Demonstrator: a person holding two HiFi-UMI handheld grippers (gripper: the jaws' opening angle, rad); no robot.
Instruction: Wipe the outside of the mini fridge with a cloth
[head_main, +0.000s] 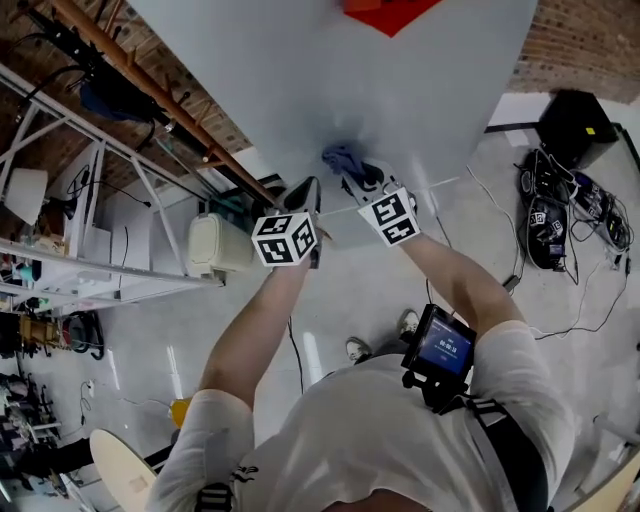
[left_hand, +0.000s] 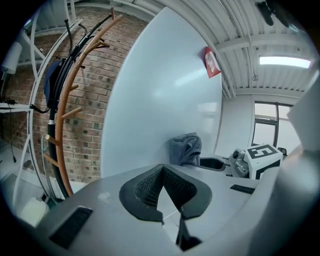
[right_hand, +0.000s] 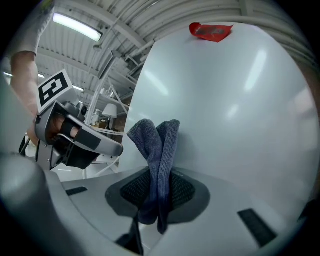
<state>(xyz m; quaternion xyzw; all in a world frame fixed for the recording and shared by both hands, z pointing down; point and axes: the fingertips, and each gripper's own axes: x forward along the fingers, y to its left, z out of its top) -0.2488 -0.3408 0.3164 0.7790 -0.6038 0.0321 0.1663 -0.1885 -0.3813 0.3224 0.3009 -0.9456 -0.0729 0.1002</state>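
Note:
The mini fridge shows as a wide, smooth white face (head_main: 400, 90) with a red sticker (head_main: 385, 12) near its far edge. My right gripper (head_main: 355, 175) is shut on a blue-grey cloth (head_main: 345, 160) and holds it against that face. In the right gripper view the folded cloth (right_hand: 157, 150) stands up between the pads of the right gripper (right_hand: 159, 172), touching the fridge (right_hand: 240, 110). My left gripper (head_main: 305, 190) hovers just left of it, close to the fridge (left_hand: 160, 90). Its pads meet with nothing between them at the left gripper (left_hand: 161, 167). The cloth (left_hand: 186, 149) shows beyond.
A wooden coat rack (head_main: 150, 90) with dark items leans by the brick wall left of the fridge. White metal shelving (head_main: 80, 230) and a cream container (head_main: 215, 245) stand at the left. A black bag with cables (head_main: 560, 200) lies on the floor at the right.

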